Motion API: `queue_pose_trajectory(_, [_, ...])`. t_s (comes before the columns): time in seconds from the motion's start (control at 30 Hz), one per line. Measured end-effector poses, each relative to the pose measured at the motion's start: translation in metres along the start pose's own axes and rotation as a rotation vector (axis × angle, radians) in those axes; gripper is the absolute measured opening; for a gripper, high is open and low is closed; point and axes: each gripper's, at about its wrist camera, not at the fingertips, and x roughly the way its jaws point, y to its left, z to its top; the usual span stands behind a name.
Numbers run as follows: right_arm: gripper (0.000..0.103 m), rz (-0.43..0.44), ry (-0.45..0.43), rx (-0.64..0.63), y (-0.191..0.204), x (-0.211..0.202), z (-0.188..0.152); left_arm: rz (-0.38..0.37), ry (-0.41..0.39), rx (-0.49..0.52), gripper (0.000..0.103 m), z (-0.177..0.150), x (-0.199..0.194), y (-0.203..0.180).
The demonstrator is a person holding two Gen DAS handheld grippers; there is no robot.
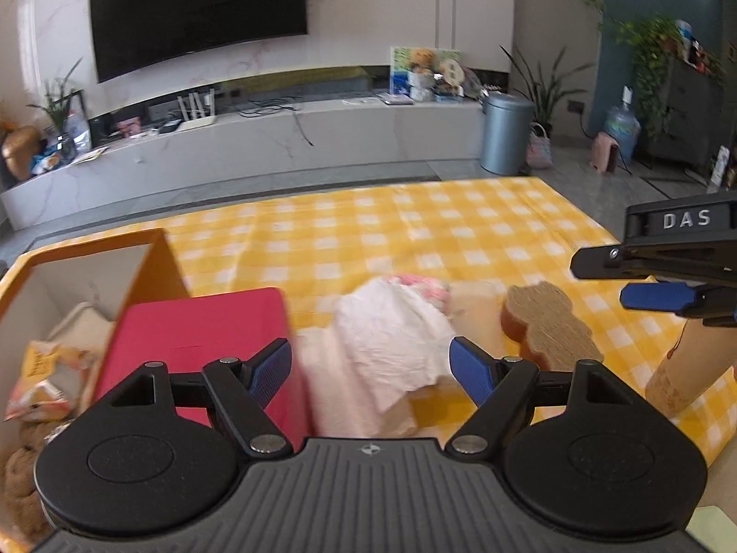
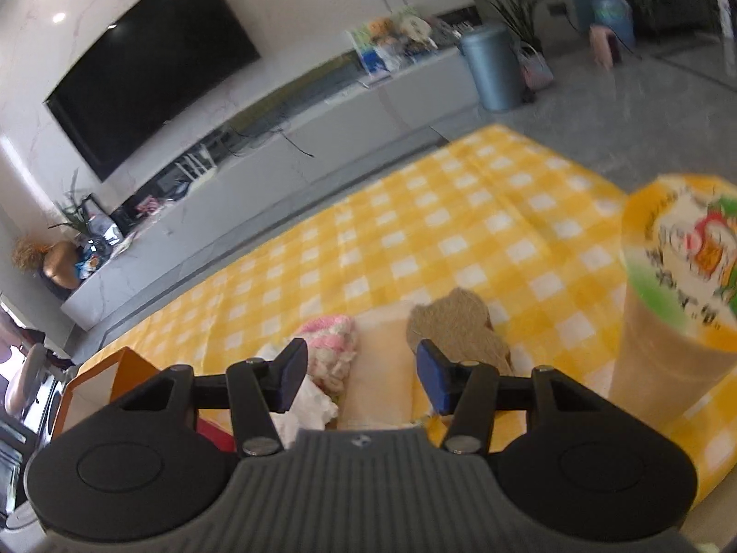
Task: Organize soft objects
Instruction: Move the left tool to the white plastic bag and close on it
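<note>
Both tools hang over the cloth pile (image 1: 391, 350) on the checked table (image 1: 460, 230), presumably to gather it toward the box (image 1: 152, 272): left tool (image 1: 371, 371) spread wide, right tool (image 2: 364, 380) half open, neither holding anything

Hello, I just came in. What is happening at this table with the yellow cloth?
A person holds a gripper in each hand over a table with a yellow checked tablecloth. The left gripper is wide open above a crumpled white cloth. The right gripper is open and empty near a beige soft item and a brown cookie-shaped pad. A pink knitted piece lies beside them. An orange-edged box on the left already holds some items. Nothing is gripped yet.
</note>
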Motion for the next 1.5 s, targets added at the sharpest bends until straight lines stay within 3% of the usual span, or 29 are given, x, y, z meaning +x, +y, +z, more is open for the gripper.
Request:
queue_pose_trajectory(0.1, [0.053,-0.052,0.007,-0.002,-0.004,0.006,-0.002,-0.008,0.032,-0.011,0.092,0.004,0.021,-0.011])
queue_pose_trajectory(0.27, [0.053,-0.057,0.063,0.009,-0.014,0.028,-0.005,-0.001,0.086,-0.074,0.092,0.014,0.057,-0.016])
queue_pose_trajectory(0.37, [0.053,-0.094,0.090,0.009,-0.019,0.038,-0.006,0.096,0.064,-0.028,0.092,0.019,0.069,-0.023])
queue_pose_trajectory(0.53, [0.053,-0.093,0.089,0.009,-0.021,0.040,-0.004,0.163,0.054,0.016,0.092,0.021,0.082,-0.031])
queue_pose_trajectory(0.7, [0.053,-0.095,0.089,0.005,-0.021,0.041,-0.003,0.087,0.054,0.075,0.092,0.019,0.079,-0.043])
queue_pose_trajectory(0.8, [0.053,-0.114,0.088,-0.004,-0.020,0.041,-0.004,0.098,0.055,0.061,0.092,0.019,0.082,-0.044])
queue_pose_trajectory(0.9, [0.053,-0.123,0.089,-0.001,-0.022,0.040,-0.004,0.113,0.110,0.031,0.092,0.021,0.098,-0.041])
queue_pose_trajectory(1.0, [0.053,-0.130,0.082,0.004,-0.024,0.039,-0.004,0.032,0.188,-0.017,0.087,0.020,0.109,-0.033])
queue_pose_trajectory(1.03, [0.053,-0.130,0.081,0.006,-0.025,0.039,-0.003,-0.010,0.221,-0.034,0.079,0.019,0.113,-0.030])
queue_pose_trajectory(1.07, [0.053,-0.129,0.081,0.008,-0.025,0.039,-0.003,-0.025,0.253,-0.049,0.060,0.017,0.116,-0.026])
queue_pose_trajectory(1.13, [0.053,-0.129,0.083,0.010,-0.026,0.039,-0.003,-0.005,0.266,-0.087,0.050,0.012,0.116,-0.020])
queue_pose_trajectory(1.3, [0.053,-0.128,0.082,0.010,-0.026,0.040,-0.002,-0.069,0.266,-0.146,0.048,0.005,0.095,-0.011])
queue_pose_trajectory(1.5, [0.053,-0.137,0.070,0.031,-0.031,0.038,-0.002,-0.291,0.315,-0.223,0.048,-0.006,0.052,-0.004])
